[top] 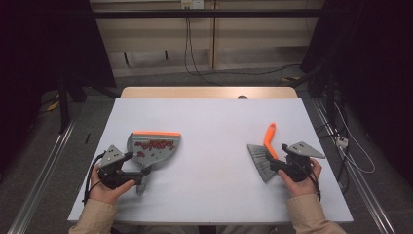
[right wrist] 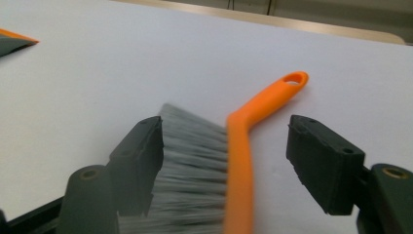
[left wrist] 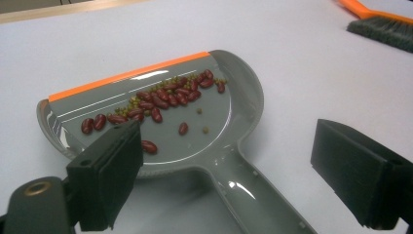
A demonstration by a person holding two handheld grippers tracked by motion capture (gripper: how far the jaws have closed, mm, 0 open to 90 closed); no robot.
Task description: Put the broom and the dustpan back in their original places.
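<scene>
Nearest to us, at the bottom of the high view, two sleeved forearms come in, each hand holding a tool; our left gripper (top: 140, 178) sits near the front left of the white table (top: 214, 195), and our right gripper (top: 271, 165) near the front right, the two well apart.

In the left gripper view the left gripper (left wrist: 234, 170) has its jaws spread wide, gripping nothing; the grey handle of the dustpan (left wrist: 221, 141) runs up between them without either jaw pressing on it, as far as we can tell; one jaw overlaps the pan's near rim in the picture. The dustpan lies flat on the table, its orange lip (left wrist: 131, 74) on the far edge; red beans (left wrist: 165, 97) lie scattered across its floor, most gathered in a band close to the lip, with small green beans (left wrist: 127, 101) mixed among them and a few stray ones nearer the handle.

In the right gripper view the right gripper (right wrist: 229, 165) also stands with its jaws apart; the brush (right wrist: 238, 146) lies on the table between them, its grey bristles (right wrist: 190, 161) touching or overlapping one jaw, the other jaw clear of the orange back; whether the bristles are truly pressed we cannot tell. The orange handle (right wrist: 272, 95) slants away from us, ending in a hanging hole.

Farther off, beyond the table's wooden far edge (top: 209, 91), cables (top: 195, 58) hang down a pale wall.
</scene>
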